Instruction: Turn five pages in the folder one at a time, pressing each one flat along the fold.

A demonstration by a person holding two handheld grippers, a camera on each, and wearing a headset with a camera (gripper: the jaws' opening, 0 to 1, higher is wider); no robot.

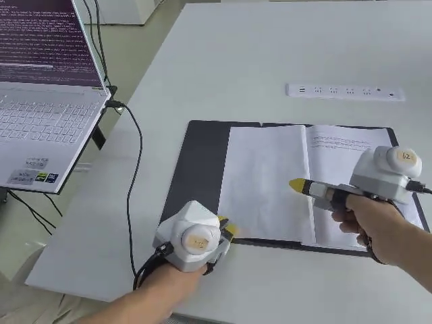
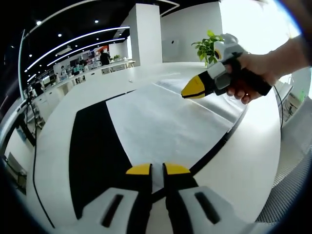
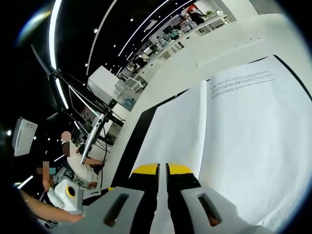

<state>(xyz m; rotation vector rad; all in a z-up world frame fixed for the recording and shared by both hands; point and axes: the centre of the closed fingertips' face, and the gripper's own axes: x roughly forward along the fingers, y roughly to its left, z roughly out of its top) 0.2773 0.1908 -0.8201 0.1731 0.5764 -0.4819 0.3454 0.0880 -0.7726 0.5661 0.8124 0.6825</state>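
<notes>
The folder [image 1: 202,162] lies open on the white table, black inner cover on the left, a blank white page [image 1: 263,182] in the middle and a printed page [image 1: 344,145] on the right. My right gripper [image 1: 297,184] is shut, its yellow tip low over the fold [image 1: 307,175] about midway down; in the right gripper view the jaws [image 3: 162,169] point along the blank page beside the fold. My left gripper [image 1: 228,229] rests shut at the folder's near edge, and its tips [image 2: 157,169] sit over the bottom corner of the blank page. The right gripper [image 2: 192,89] appears above the far page.
An open laptop [image 1: 40,101] stands at the left on a raised stand, with a black cable [image 1: 135,169] running down past the folder's left side. A white power strip [image 1: 344,92] lies behind the folder. The table's near edge is close under my hands.
</notes>
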